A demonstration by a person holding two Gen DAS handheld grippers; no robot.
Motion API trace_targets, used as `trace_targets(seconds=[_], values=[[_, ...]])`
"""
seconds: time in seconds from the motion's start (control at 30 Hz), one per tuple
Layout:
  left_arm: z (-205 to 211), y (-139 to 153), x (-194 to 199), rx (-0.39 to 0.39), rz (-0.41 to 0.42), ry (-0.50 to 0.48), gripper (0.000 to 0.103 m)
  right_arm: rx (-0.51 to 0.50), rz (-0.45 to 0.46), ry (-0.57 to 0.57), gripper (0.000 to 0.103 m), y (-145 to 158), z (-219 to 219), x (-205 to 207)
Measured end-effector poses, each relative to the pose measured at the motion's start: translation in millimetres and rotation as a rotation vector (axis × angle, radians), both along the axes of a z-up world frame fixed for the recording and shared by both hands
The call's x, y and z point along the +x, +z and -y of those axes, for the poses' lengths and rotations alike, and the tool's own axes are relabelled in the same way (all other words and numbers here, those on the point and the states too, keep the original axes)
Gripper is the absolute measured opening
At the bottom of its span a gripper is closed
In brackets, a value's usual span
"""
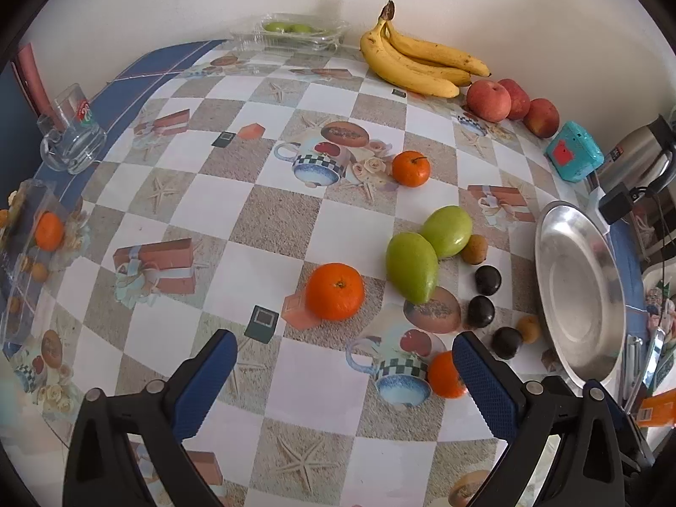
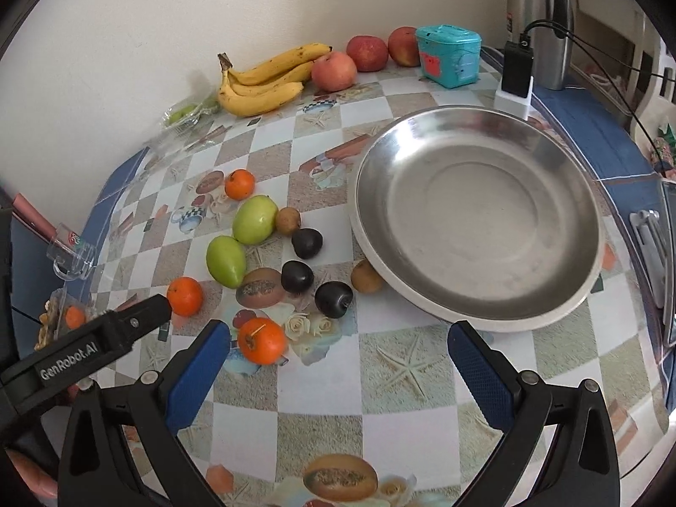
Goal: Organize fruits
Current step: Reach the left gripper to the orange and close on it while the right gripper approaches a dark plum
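Left wrist view: left gripper (image 1: 344, 352) above checkered tablecloth (image 1: 270, 219), fingers apart, empty; orange (image 1: 334, 291) just ahead, two green mangoes (image 1: 426, 251) touching beyond, steel plate (image 1: 579, 295) at right.

Right wrist view: right gripper (image 2: 338, 348) spread wide, empty; steel plate (image 2: 477, 224) just ahead, oranges, mangoes, dark plums (image 2: 314, 268) scattered to its left.

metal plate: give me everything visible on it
The metal plate is round, shallow and silvery, like stainless steel, with a flat middle, a sloping wall and a pale outer rim. It is empty and sits upright on the checked tablecloth, near the table's right side. A small brown fruit sits tucked against its left edge. Neither gripper touches it.
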State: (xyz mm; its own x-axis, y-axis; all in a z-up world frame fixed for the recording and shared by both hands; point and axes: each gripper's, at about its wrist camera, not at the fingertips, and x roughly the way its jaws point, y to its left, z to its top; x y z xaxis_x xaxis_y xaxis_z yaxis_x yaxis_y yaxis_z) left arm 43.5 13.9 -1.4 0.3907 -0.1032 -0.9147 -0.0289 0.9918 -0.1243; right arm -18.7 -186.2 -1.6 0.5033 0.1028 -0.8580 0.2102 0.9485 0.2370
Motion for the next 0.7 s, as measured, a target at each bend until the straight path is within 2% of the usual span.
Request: trace_targets(seconds=[0.1,0.2,0.4,0.53,0.7], values=[[1.2,-6.3,5.9,-0.026,-0.028,-0.007,0.103,0.005,-0.017,0.003,0.097,-9.2,0.4,6.1],[8.2,-12.3,7.1,0.011,-0.058,-0.025,0.103,0.016,-0.045,0.001,0.092,-17.3,0.5,11.9],[9.8,-20.4,7.5,-0.053,-0.098,-0.004,0.101,0.007,-0.071,0.005,0.079,-25.5,-1.2,19.5],[15.6,-21.9,5.4,-0.101,-0.116,-0.027,0.093,0.013,-0.085,-0.017,0.069,-28.1,3.0,19.8],[30.4,-24.2,1.7,-0.111,-0.128,-0.077,0.088,0.013,-0.081,-0.068,0.066,-22.0,13.6,14.5]])
